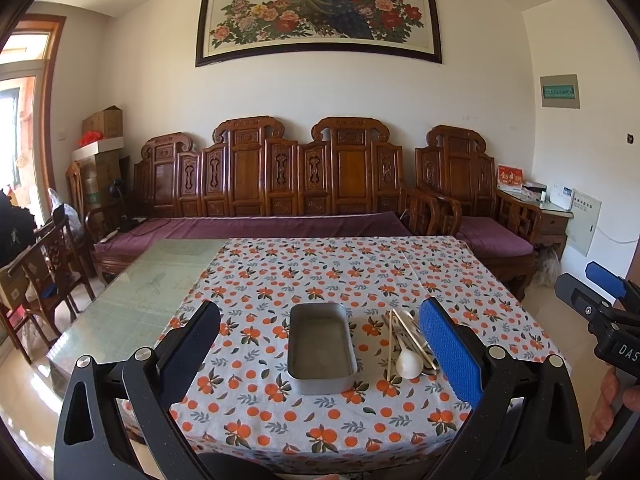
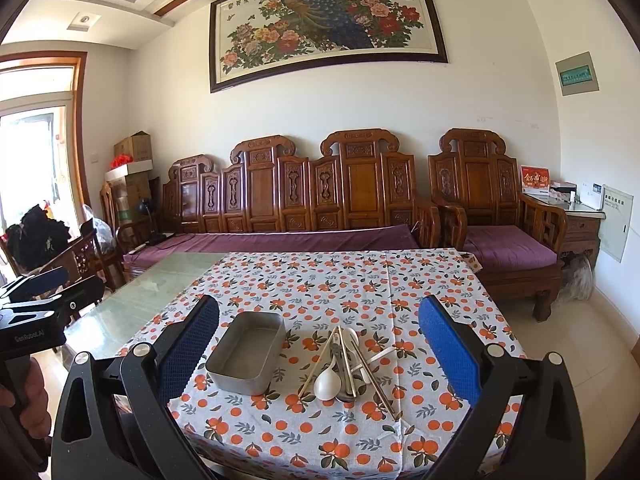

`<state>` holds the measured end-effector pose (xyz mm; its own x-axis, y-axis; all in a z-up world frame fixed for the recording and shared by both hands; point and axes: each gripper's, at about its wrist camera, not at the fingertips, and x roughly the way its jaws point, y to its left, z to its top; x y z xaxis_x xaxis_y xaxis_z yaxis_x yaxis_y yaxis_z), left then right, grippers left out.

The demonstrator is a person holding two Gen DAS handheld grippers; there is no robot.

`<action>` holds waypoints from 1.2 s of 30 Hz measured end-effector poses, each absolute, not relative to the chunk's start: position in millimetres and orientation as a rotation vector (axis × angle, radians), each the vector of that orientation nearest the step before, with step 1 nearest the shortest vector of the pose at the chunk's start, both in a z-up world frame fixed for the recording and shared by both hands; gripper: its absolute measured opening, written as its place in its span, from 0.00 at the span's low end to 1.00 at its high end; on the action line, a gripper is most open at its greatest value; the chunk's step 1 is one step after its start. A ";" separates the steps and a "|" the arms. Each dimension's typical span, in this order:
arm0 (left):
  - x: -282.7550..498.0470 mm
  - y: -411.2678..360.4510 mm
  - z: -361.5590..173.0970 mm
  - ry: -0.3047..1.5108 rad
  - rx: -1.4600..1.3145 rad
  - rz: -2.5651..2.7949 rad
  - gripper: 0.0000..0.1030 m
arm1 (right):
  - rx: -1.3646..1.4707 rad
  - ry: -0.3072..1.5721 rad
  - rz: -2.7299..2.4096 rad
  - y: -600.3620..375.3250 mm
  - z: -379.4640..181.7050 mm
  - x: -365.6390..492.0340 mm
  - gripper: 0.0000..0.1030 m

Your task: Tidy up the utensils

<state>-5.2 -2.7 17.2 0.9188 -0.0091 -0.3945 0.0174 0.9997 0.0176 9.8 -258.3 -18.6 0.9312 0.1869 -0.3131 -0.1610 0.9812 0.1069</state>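
An empty grey metal tin (image 1: pixel 322 347) (image 2: pixel 248 352) sits on the orange-patterned tablecloth (image 1: pixel 320 272). Right of it lies a pile of utensils (image 2: pixel 346 364) (image 1: pixel 408 344): a white spoon (image 2: pixel 328 384) (image 1: pixel 409 364), wooden chopsticks (image 2: pixel 316 366) and metal cutlery, crossed over one another. My left gripper (image 1: pixel 320 354) stands open above the table's near edge, framing the tin. My right gripper (image 2: pixel 318 354) is open too, with tin and pile between its blue pads, and shows at the right edge of the left wrist view (image 1: pixel 600 300). Neither holds anything.
The cloth covers the right part of a glass-topped table (image 1: pixel 132 296). A carved wooden sofa with purple cushions (image 1: pixel 280 224) stands behind it, an armchair (image 2: pixel 500 240) at the right, wooden chairs (image 1: pixel 52 264) at the left. A hand (image 1: pixel 608 404) holds the right gripper.
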 end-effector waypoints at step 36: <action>-5.9 -8.0 17.0 0.394 0.016 -0.019 0.94 | 0.086 0.325 0.179 -259.6 -17.5 7.9 0.98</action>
<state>-5.9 -8.0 17.0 0.9232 -0.0153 -0.3840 0.0217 0.9997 0.0123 7.9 -259.6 -17.5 0.9320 0.1887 -0.3094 -0.1613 0.9805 0.1122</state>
